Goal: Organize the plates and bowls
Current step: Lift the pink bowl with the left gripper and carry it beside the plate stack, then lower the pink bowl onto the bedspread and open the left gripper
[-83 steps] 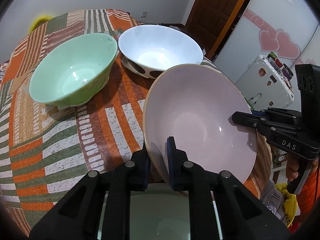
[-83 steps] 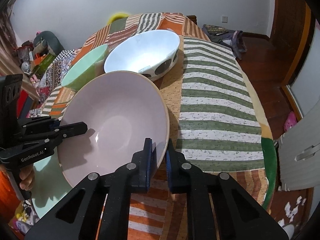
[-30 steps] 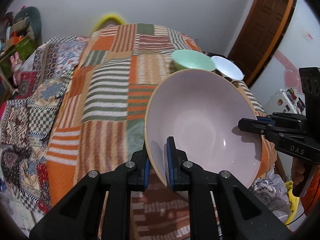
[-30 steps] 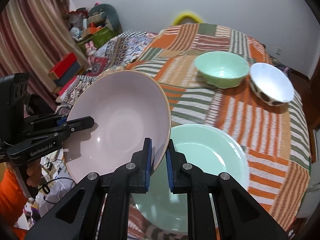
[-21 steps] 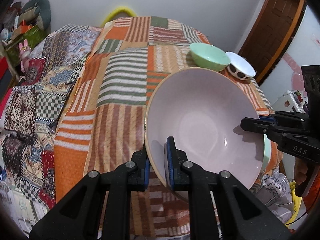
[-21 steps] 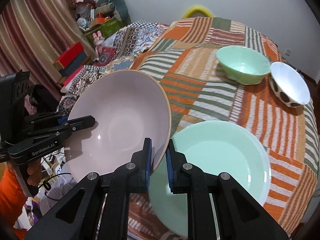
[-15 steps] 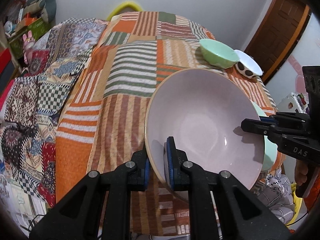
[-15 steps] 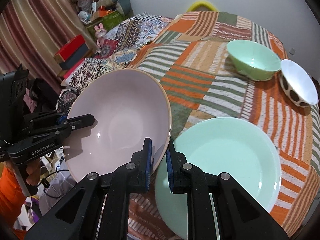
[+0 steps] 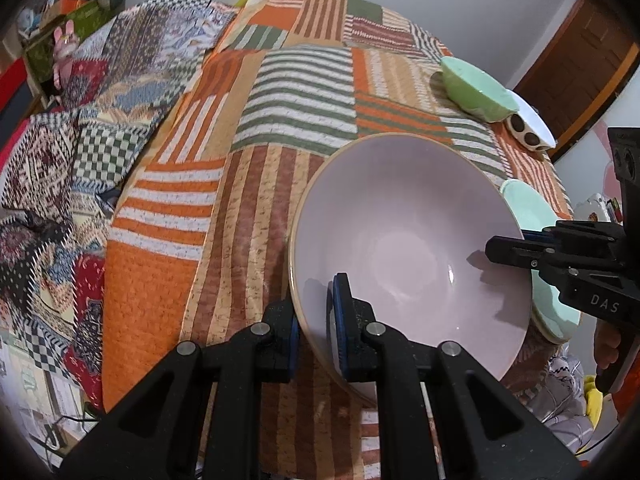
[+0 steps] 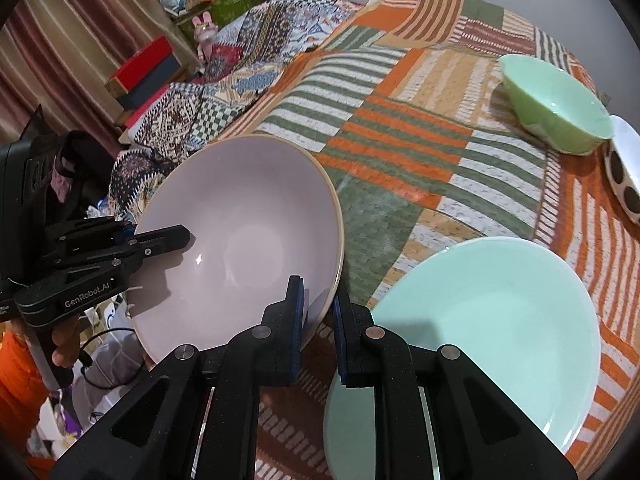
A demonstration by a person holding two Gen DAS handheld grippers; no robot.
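Note:
A large pale pink bowl (image 9: 408, 232) is held by both grippers above the patchwork tablecloth. My left gripper (image 9: 316, 312) is shut on its near left rim. My right gripper (image 10: 318, 308) is shut on the opposite rim of the pink bowl (image 10: 240, 236). Each gripper shows in the other's view, the right gripper (image 9: 504, 246) at the bowl's right rim and the left gripper (image 10: 168, 240) at its left rim. A mint green plate (image 10: 488, 328) lies on the cloth to the right of the bowl.
A green bowl (image 10: 556, 116) and a white bowl with dark spots (image 10: 624, 172) stand at the table's far right, also in the left wrist view (image 9: 476, 88). A patterned bed cover (image 9: 60, 128) and boxes (image 10: 144, 68) lie left of the table.
Both grippers carried the pink bowl back from the green and white bowls to the table's near side. The mint plate now lies to the bowl's right.

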